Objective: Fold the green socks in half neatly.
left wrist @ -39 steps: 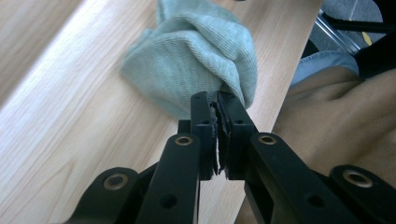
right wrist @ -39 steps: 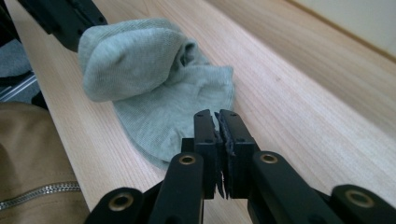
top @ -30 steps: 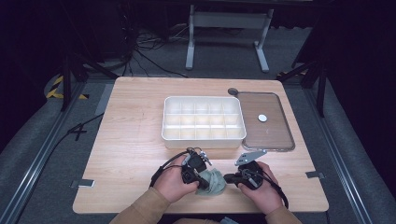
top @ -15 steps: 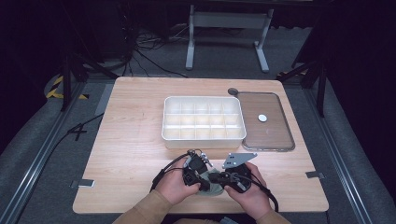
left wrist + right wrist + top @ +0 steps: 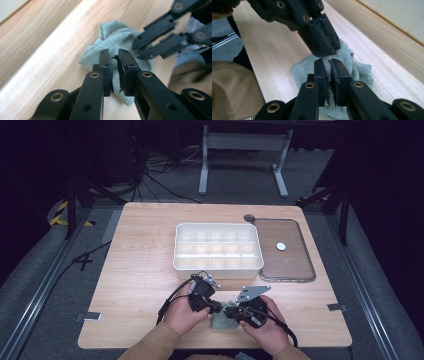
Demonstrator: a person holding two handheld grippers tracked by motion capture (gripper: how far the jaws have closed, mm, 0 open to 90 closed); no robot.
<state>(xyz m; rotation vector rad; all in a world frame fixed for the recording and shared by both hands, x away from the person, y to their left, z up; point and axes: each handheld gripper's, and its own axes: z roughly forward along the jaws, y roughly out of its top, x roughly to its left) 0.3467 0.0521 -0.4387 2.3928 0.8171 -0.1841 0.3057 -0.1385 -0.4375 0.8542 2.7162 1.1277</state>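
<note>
1. The person's sleeves [image 5: 150, 345] are coming in from the near edge of the tabletop [image 5: 135, 270], each hand holding a gripper.
2. The left gripper [image 5: 216, 307] is sitting at the left side of a grey-green cloth [image 5: 220, 320]; in the left gripper view its jaws are standing nearly together with a thin gap over the cloth [image 5: 117, 37], and I cannot tell whether any fabric is being pinched.
3. The right gripper [image 5: 231, 312] is facing the left one across the cloth; in the right gripper view its jaws are also standing close together with a narrow slit over the cloth [image 5: 352, 70], and a grip on it cannot be made out.
4. The cloth is lying crumpled on the tabletop near the front edge, between the two grippers, whose tips are nearly meeting.
5. Farther back, a white compartment tray [image 5: 218, 267] is resting mid-tabletop.
6. Just to its right, a flat brown lid [image 5: 295, 265] is lying with a small white disc [image 5: 281, 246] on it.
</note>
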